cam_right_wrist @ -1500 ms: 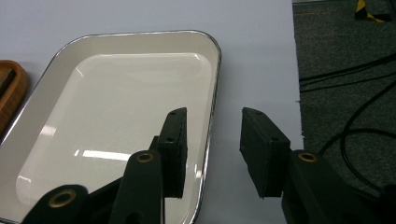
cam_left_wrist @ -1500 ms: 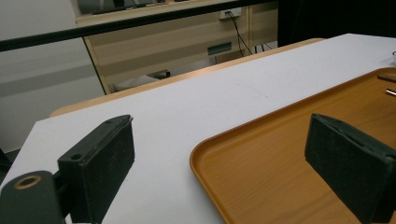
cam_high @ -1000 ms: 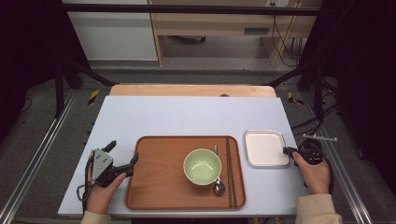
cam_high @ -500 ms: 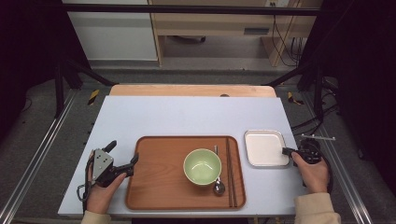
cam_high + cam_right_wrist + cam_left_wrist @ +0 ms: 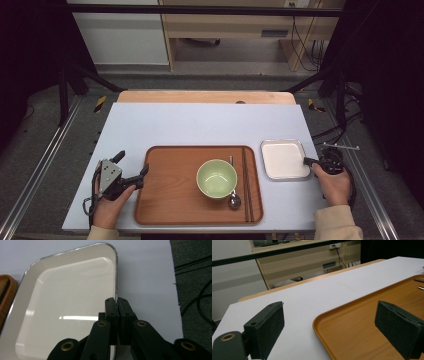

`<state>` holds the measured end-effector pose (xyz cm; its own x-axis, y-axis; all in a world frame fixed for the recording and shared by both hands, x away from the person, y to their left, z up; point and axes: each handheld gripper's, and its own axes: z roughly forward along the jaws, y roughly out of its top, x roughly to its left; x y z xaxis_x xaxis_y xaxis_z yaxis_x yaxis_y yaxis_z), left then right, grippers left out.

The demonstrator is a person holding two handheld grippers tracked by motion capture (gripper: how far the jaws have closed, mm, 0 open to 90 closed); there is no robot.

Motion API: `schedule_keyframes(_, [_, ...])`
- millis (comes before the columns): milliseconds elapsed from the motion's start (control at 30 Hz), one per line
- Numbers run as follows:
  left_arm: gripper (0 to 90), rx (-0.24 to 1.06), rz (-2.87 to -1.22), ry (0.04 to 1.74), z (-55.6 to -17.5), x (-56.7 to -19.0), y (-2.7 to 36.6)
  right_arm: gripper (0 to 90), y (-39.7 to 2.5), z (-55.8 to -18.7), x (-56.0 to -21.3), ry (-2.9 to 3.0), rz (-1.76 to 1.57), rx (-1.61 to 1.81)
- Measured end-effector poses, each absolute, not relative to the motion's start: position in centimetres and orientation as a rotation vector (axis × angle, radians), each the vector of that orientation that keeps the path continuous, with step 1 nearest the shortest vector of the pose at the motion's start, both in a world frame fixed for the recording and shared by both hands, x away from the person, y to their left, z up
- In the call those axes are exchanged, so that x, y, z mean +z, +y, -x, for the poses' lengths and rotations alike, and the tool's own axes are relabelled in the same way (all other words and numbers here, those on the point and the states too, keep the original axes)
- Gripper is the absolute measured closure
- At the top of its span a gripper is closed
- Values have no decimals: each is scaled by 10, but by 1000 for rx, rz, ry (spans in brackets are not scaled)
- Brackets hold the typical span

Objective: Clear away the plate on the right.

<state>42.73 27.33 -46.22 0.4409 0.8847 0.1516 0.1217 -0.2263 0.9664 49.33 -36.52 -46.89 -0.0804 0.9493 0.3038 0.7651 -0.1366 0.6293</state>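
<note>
Jaws of right gripper (image 5: 116,301) pinch white dish (image 5: 67,305) rim.

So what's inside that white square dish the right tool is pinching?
Nothing visible: the white dish looks bare, with light reflecting off its bottom. The right tool, shut on its rim, covers a small strip of that edge.

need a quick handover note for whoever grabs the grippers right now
Right gripper: fingers shut on the near rim of the white square dish, which sits on the table right of the wooden tray.
Left gripper: open, fingers straddling the tray's left edge, one over the tray, one over the table.
On the tray: green bowl, spoon, chopsticks.
Done: dish gripped. Left: likely moving the dish; tray not yet gripped.
</note>
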Motion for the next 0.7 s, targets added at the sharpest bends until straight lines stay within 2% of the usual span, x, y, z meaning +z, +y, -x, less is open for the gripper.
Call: schedule_keyframes(700, [83, 926, -1626, 896, -426, -461, 275, 892, -351, -484, -440, 1750, -1823, 1148])
